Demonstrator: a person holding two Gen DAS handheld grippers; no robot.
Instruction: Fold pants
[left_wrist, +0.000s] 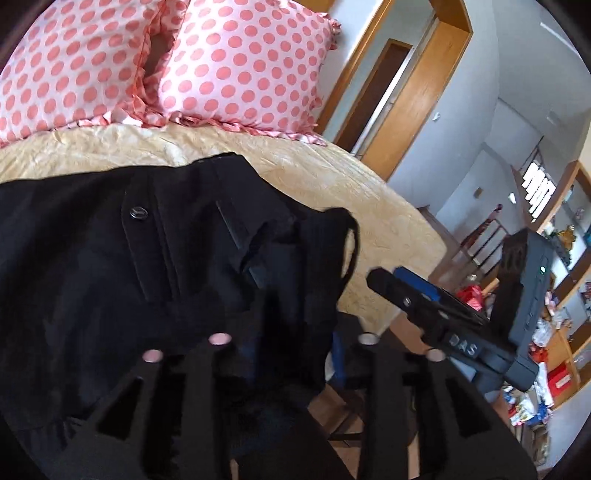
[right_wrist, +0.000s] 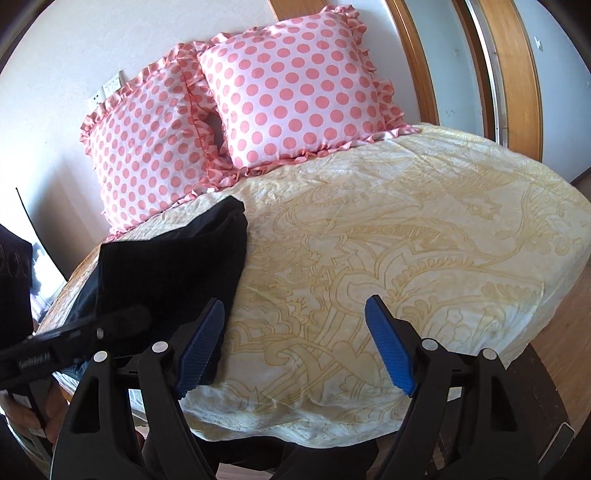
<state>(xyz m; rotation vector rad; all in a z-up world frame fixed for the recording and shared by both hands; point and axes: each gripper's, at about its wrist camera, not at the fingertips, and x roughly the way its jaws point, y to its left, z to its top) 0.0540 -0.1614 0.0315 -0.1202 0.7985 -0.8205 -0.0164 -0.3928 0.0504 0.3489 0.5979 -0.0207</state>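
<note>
The left tool (left_wrist: 291, 295) is clenching the limp, light pants (left_wrist: 110, 258) near the waistband; the right tool (right_wrist: 295, 343) is hanging released alongside.

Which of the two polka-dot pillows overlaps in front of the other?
In the right wrist view, the right-hand pillow: its ruffled edge covers the left pillow's side.

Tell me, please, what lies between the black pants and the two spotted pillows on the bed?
Only bare yellow bedspread separates the pants from the pillows, clearest in the right wrist view.
</note>
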